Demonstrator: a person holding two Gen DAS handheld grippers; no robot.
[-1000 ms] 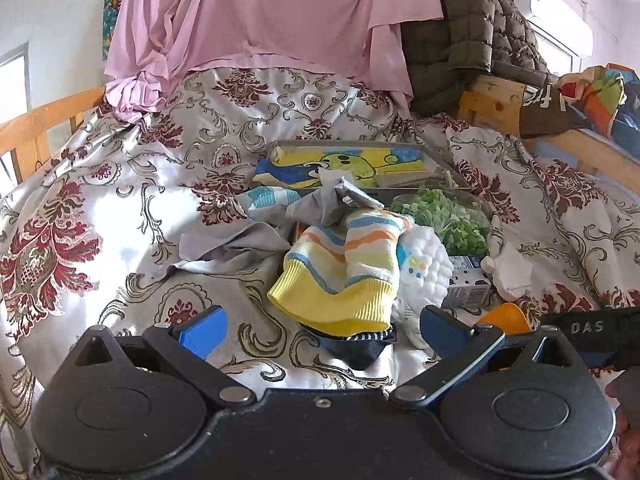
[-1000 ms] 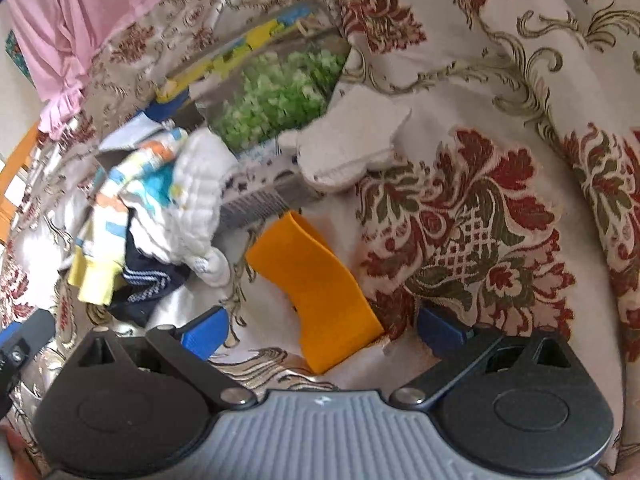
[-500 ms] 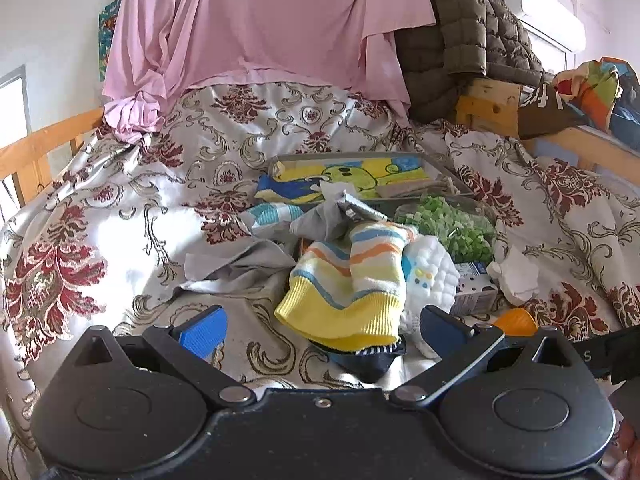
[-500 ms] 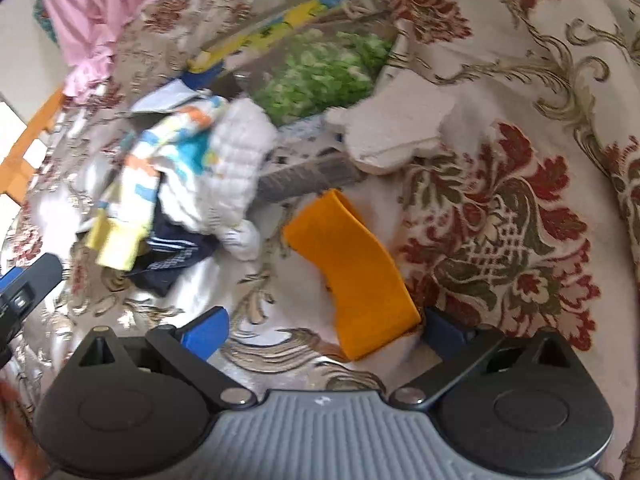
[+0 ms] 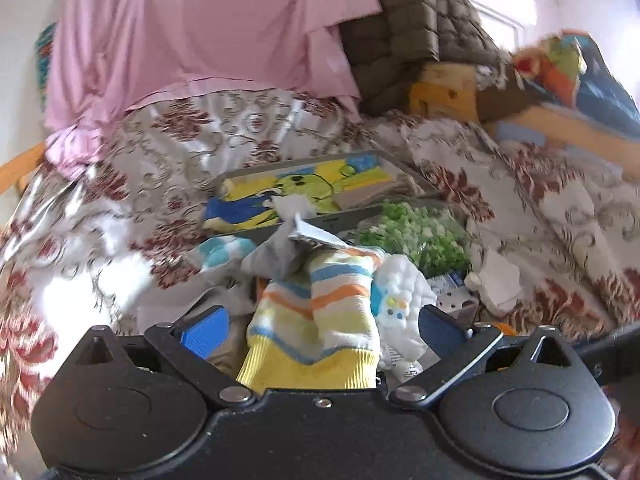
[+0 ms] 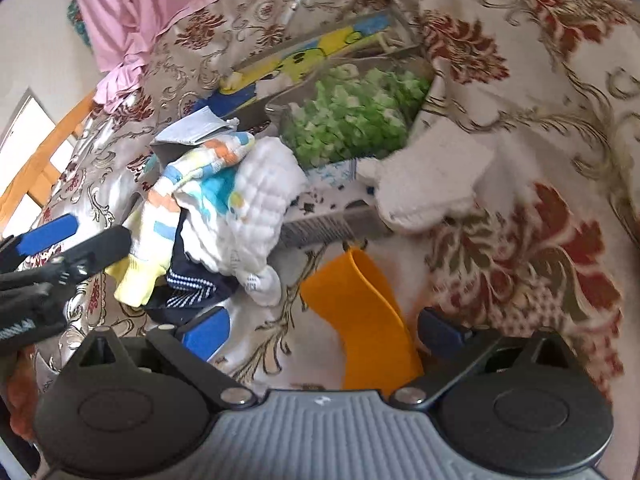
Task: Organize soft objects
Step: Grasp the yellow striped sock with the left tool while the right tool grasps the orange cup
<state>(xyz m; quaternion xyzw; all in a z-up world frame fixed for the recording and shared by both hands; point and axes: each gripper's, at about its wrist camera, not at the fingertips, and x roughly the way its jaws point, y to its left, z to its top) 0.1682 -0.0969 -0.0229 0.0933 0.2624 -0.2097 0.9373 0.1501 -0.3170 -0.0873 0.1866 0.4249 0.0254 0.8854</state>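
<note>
A heap of soft things lies on the floral bedspread (image 5: 120, 208): a striped sock with a yellow cuff (image 5: 316, 320), a white quilted cloth (image 5: 400, 304), a grey cloth (image 5: 276, 256) and a dark navy garment (image 6: 192, 292). My left gripper (image 5: 320, 330) is open, its blue fingers either side of the striped sock. The sock (image 6: 168, 216) and white cloth (image 6: 248, 208) also show in the right wrist view. My right gripper (image 6: 324, 332) is open around an orange band (image 6: 360, 320). A white mitt (image 6: 432, 184) lies beyond it.
A tray with a yellow cartoon cloth (image 5: 316, 188) and a tray of green fluffy cloth (image 6: 356, 116) sit behind the heap. A small printed box (image 6: 328, 216) lies by the mitt. A pink sheet (image 5: 200, 32) and a brown quilt (image 5: 412, 28) hang at the back.
My left gripper moved forward so the striped sock now lies between its fingers. My right gripper moved forward over the orange band and turned toward the heap.
</note>
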